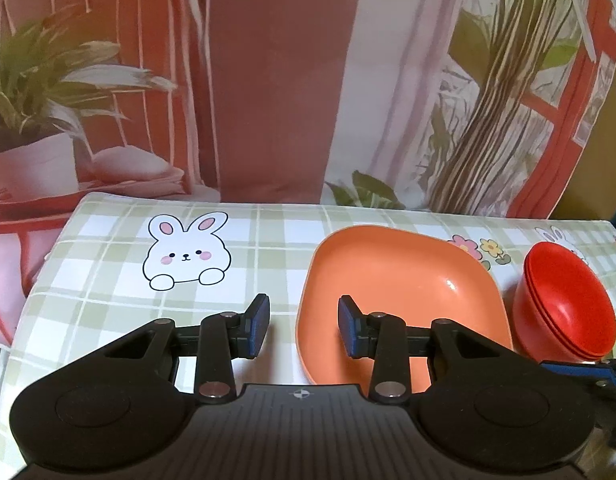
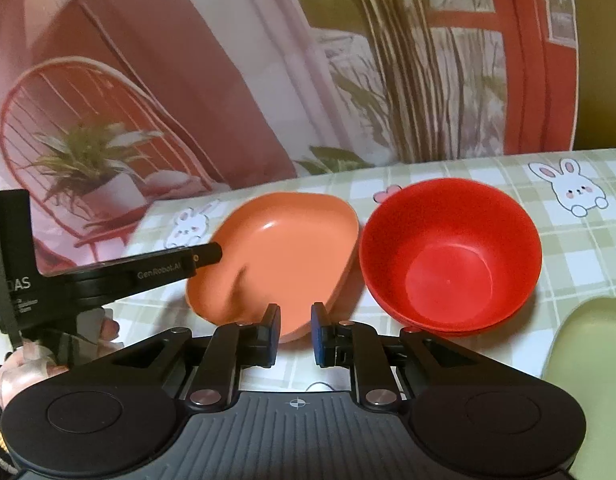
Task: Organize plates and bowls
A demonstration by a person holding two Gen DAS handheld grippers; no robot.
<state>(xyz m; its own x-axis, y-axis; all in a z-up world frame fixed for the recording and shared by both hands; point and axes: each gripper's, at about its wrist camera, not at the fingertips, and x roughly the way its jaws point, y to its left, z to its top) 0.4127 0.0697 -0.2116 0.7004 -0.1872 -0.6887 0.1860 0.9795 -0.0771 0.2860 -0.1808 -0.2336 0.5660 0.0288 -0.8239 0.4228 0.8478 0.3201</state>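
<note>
An orange squarish plate [image 1: 403, 300] lies on the checked tablecloth, with a stack of red bowls [image 1: 563, 308] just to its right. My left gripper [image 1: 304, 328] is open. The plate's left rim lies between its fingers, and neither pad touches it. In the right wrist view the same orange plate [image 2: 276, 252] sits left of the red bowls [image 2: 451, 256]. My right gripper [image 2: 295, 334] hovers at the plate's near rim, open only by a narrow gap and gripping nothing. One finger of the left gripper [image 2: 204, 258] reaches over the plate's left edge.
A pale green plate [image 2: 587, 380] lies at the near right corner. A person's hand [image 2: 24, 364] holds the left gripper at the near left. The table [image 1: 108, 280] has a bunny-print cloth, and a printed backdrop hangs behind its far edge.
</note>
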